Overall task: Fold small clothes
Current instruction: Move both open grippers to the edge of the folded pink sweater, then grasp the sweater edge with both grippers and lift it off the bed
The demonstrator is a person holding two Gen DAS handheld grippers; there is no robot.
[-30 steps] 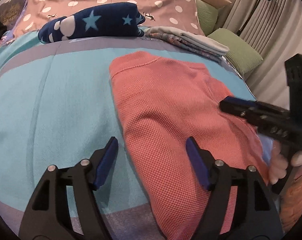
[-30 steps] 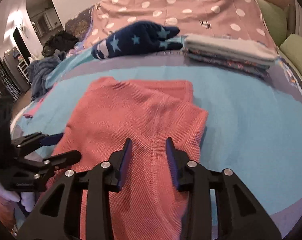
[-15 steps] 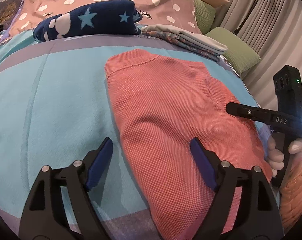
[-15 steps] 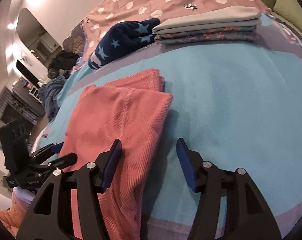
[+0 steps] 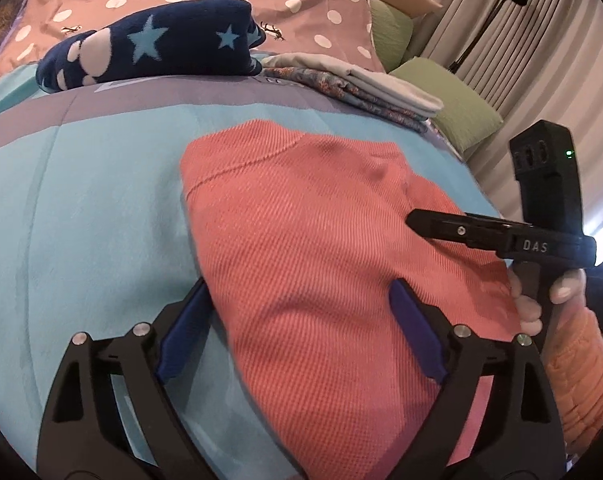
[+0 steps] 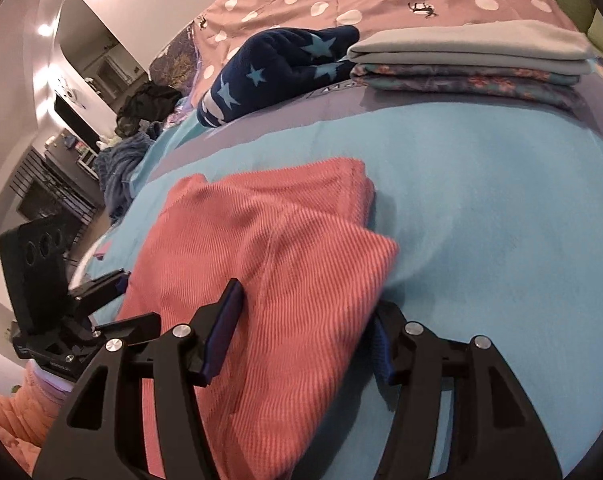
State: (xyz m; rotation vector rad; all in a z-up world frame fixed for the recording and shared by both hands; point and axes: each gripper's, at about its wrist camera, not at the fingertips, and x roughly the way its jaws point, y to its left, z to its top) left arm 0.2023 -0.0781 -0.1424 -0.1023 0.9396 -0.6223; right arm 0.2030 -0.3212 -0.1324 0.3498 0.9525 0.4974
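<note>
1. Done so far, judging by how things lie: a stack of folded cloths [image 6: 469, 60] sits at the far side of the bed [image 6: 501, 208], with a navy star-patterned bundle [image 6: 277, 68] just beside it, both well apart from the working area.
2. The garment in hand is the coral knit top [image 5: 309, 248], lying flat on the turquoise blanket near the person. Its far part already looks doubled over itself, with a thicker folded edge showing in the right wrist view, so at least one fold seems made.
3. The left tongs [image 5: 297, 328] have just been opening and stand wide. They straddle the near left edge of the top; the pads do not press on it.
4. The right tongs [image 6: 305, 340] have also just opened, though less wide. They straddle the near right edge of the top without pinching it.
5. Left to do, as I judge it: grip both near edges and bring them up over the far part, then move the finished piece to the stack.
6. Whether the sleeves are tucked underneath is hard to say; the fisheye hides the underside.
</note>
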